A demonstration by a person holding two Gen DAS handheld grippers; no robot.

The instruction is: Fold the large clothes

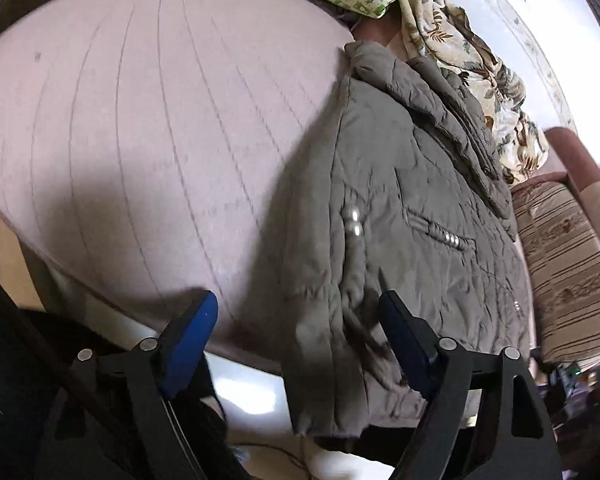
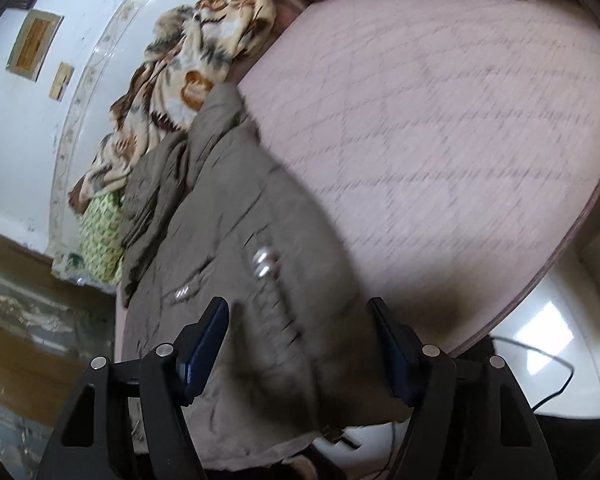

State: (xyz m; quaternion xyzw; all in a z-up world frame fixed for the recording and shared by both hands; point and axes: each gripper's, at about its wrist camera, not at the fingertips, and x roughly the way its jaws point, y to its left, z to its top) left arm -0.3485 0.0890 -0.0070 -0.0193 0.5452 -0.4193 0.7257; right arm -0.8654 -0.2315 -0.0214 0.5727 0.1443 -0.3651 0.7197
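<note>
A grey-brown jacket (image 1: 412, 184) is spread on the pink bed (image 1: 140, 128), and both the left gripper (image 1: 300, 320) and the right gripper (image 2: 300, 328) are held above its hem with jaws spread apart.

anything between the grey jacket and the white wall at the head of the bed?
Yes. A crumpled floral blanket lies between the grey jacket and the white wall, with a green patterned pillow beside it. The right wrist view shows this best.

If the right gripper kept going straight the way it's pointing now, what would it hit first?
Most likely the grey-brown padded jacket: its hem fills the gap ahead of the open right gripper, which does not press on it. Depth is hard to judge through the blur.
</note>
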